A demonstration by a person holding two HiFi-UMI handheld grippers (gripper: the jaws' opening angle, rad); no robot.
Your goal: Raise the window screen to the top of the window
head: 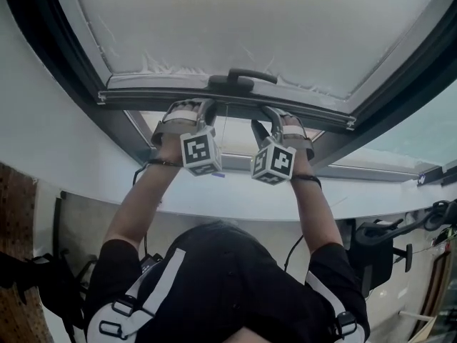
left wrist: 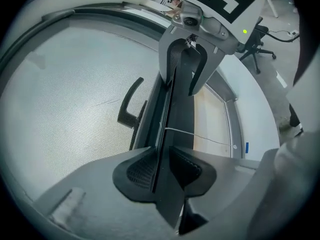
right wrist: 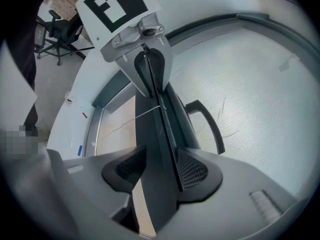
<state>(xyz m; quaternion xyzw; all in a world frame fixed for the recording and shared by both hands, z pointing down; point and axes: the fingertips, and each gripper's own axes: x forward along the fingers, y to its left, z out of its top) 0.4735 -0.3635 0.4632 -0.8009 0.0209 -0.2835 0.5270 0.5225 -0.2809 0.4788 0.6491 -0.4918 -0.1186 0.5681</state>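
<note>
We see, from above, a person reaching both arms up to a window. The left gripper [left wrist: 162, 168] is pinching the bottom bar [head: 143, 96] of the window screen [head: 250, 27], and both of its pads sit tight against the bar's thin edge. The right gripper [right wrist: 160, 171] is just beside the left one on the same bar. Its jaws are spread wide with the bar running between them. One pad lies close along the bar's lip and the other looks just clear of it, so we see no pinch there. Beyond both grippers the pale mesh of the screen stretches away and fills most of the dark window frame [head: 75, 66]. A black handle [head: 250, 73] sits on the far side of the bar, between the two grippers and just past their tips. A thin white cord [left wrist: 201, 136] crosses from the bar toward the right gripper's side, over a strip of uncovered glass on the near side of the bar. The left forearm [head: 139, 206] and the right forearm [head: 314, 213] rise side by side behind the grippers.
</note>
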